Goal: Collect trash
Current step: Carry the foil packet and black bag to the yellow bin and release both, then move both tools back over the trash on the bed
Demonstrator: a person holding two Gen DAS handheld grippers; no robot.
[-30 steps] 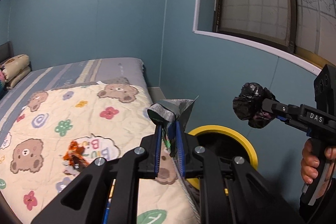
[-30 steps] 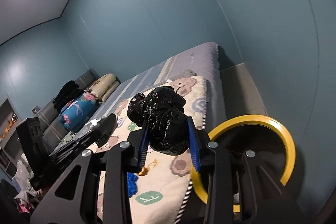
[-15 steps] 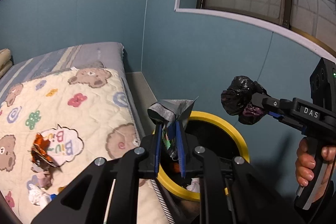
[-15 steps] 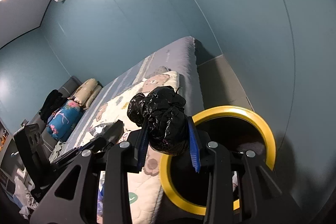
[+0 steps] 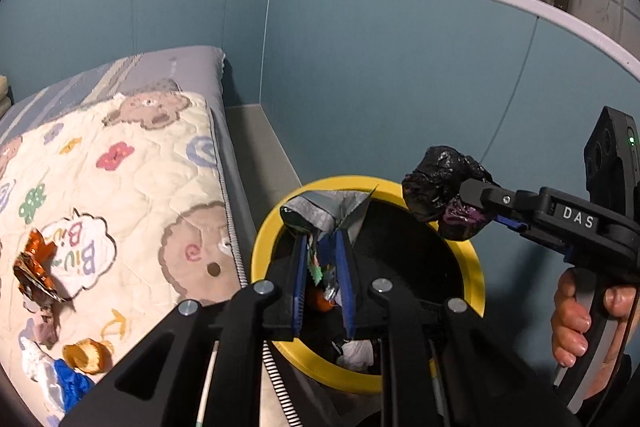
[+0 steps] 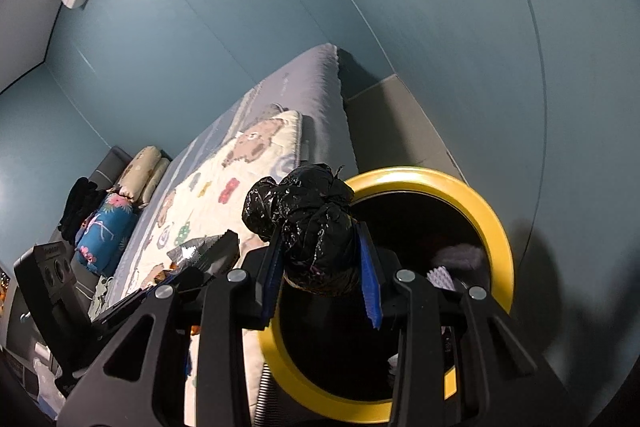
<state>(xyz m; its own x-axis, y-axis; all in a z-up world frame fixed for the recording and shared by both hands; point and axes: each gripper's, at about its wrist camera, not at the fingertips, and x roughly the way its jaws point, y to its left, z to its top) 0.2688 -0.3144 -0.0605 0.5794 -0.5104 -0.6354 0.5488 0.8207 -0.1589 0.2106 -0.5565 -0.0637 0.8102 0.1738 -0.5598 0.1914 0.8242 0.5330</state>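
Lowered over yellow bin [image 5: 264,247] now; left gripper [image 5: 322,259] clenched on silver wrapper [image 5: 316,213], right gripper [image 6: 320,259] clamping black bag [image 6: 308,223].

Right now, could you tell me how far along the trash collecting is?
Some trash already lies inside the yellow-rimmed bin. In hand: the left gripper clamps a silver wrapper over the bin, and the right gripper grips a black bag wad at its rim. Left: an orange wrapper and other scraps on the bed quilt.

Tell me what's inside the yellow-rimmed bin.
Inside the bin: white crumpled paper and an orange scrap, low down. Both tools and their loads cover most of the dark interior, so the rest can't be seen.
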